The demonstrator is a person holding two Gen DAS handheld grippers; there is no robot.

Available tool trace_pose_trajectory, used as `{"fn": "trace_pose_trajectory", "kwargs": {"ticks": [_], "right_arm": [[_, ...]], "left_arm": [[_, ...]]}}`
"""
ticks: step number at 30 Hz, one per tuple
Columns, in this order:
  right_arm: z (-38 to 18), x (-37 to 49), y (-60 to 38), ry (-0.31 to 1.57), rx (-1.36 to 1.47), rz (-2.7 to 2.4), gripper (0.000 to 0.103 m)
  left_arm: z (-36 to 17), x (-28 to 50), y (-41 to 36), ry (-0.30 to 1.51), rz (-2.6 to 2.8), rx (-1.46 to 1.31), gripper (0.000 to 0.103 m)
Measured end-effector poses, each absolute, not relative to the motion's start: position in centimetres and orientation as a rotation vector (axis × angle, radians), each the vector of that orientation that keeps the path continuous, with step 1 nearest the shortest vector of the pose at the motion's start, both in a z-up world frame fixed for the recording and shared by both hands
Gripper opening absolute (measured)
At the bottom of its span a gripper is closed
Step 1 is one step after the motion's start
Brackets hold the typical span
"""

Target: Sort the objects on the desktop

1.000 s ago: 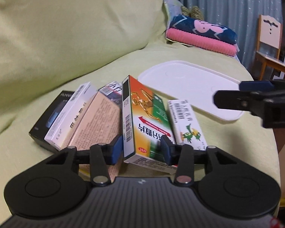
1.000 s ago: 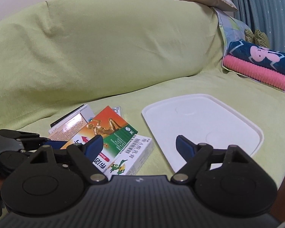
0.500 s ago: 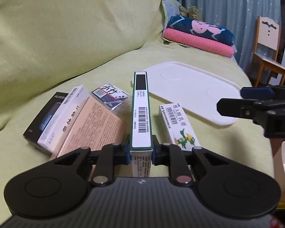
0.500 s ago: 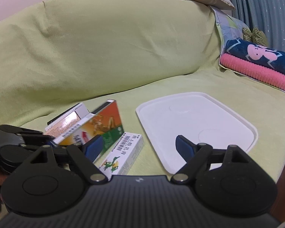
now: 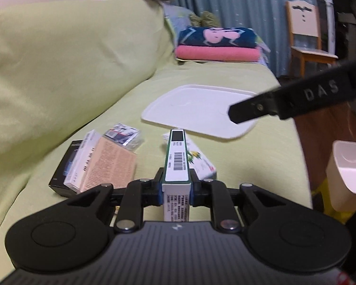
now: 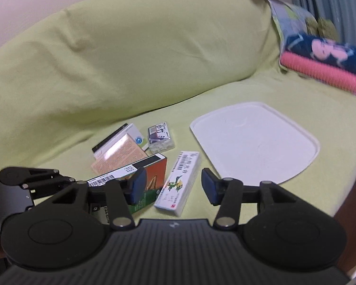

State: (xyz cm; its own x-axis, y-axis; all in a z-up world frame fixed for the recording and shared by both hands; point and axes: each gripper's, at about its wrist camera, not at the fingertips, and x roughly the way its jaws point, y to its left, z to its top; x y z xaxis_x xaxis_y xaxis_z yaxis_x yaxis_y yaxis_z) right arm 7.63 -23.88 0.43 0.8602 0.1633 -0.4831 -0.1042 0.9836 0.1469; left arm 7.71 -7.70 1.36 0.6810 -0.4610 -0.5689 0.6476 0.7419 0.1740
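Six boxes (image 6: pixel 178 182), one white tray (image 6: pixel 256 147), two tools (image 6: pixel 173 187).

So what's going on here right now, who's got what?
The left gripper is shut on the orange-and-green box, gripped on edge with its barcode side up, above the green couch. The right gripper is open and holds nothing, hovering over the long white box that lies on the couch. The other boxes sit in a loose pile further left. The white tray has nothing on it yet.
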Motion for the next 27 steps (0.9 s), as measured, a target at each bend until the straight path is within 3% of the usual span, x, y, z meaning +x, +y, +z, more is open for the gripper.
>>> {"fn": "trace_pose_trajectory", "kwargs": {"ticks": [5, 15, 17, 20, 21, 25, 27], "right_arm": [[1.6, 5.0, -22.7, 0.525, -0.108, 0.298, 0.047], [-3.4, 4.0, -14.5, 0.57, -1.033, 0.7, 0.046], [-4.2, 4.2, -13.8, 0.607, -1.087, 0.754, 0.046], [-4.8, 4.7, -13.0, 0.657, -1.125, 0.796, 0.036], [-4.8, 4.7, -12.9, 0.661, -1.13, 0.795, 0.034], [-4.6, 3.9, -12.8, 0.665, -1.139, 0.753, 0.024], [-4.4, 3.0, -12.9, 0.659, -1.161, 0.709, 0.023]], "left_arm": [[1.0, 4.0, -6.0, 0.527, -0.727, 0.42, 0.021], [-0.7, 0.7, -1.2, 0.476, -1.007, 0.521, 0.021], [-0.8, 0.9, -0.9, 0.469, -1.035, 0.554, 0.021], [-1.3, 1.1, -0.6, 0.481, -1.049, 0.594, 0.023], [-1.4, 1.2, -0.5, 0.484, -1.044, 0.61, 0.028], [-1.7, 1.2, -1.3, 0.489, -1.006, 0.671, 0.027], [-1.3, 0.9, -2.6, 0.467, -1.015, 0.706, 0.027]]}}
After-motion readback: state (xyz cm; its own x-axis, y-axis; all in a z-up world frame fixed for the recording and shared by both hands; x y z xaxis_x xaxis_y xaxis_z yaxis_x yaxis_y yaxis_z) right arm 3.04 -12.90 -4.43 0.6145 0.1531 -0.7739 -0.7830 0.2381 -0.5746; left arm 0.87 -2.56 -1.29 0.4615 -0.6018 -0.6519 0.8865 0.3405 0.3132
